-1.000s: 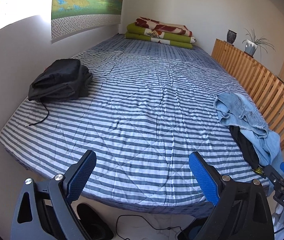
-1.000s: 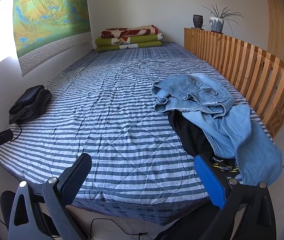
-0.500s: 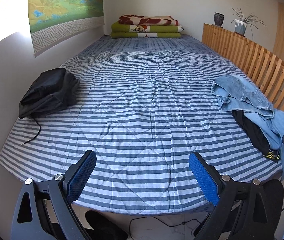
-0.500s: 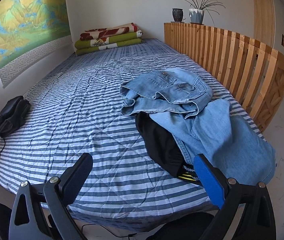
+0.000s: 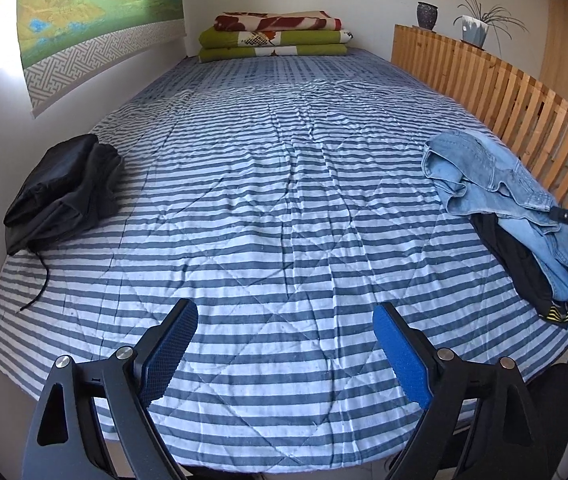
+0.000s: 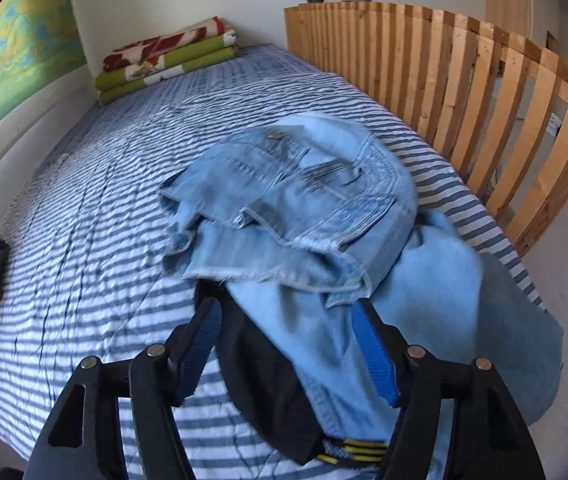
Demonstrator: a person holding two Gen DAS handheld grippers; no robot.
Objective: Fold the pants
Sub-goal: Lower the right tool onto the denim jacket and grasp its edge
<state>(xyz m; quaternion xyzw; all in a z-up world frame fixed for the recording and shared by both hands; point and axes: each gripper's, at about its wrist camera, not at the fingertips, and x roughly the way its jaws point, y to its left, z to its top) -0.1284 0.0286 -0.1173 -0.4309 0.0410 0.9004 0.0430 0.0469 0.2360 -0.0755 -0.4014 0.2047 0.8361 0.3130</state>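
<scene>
Right gripper (image 6: 284,320): fingers closing, still apart, over the near end of the pile at the bed's right edge; denim and black cloth lie between them, not yet pinched. Left gripper (image 5: 284,320): fingers closing, wide apart, nothing between them, above bare striped bedspread (image 5: 276,208) near the foot. Light blue jeans (image 6: 292,208) lie crumpled on a black garment (image 6: 268,392) with yellow-striped trim, just beside the wooden slatted rail (image 6: 464,92). A second black garment (image 5: 64,192) sits bundled at the left edge by the wall. Folded blankets (image 5: 276,38) are stacked at the far end.
</scene>
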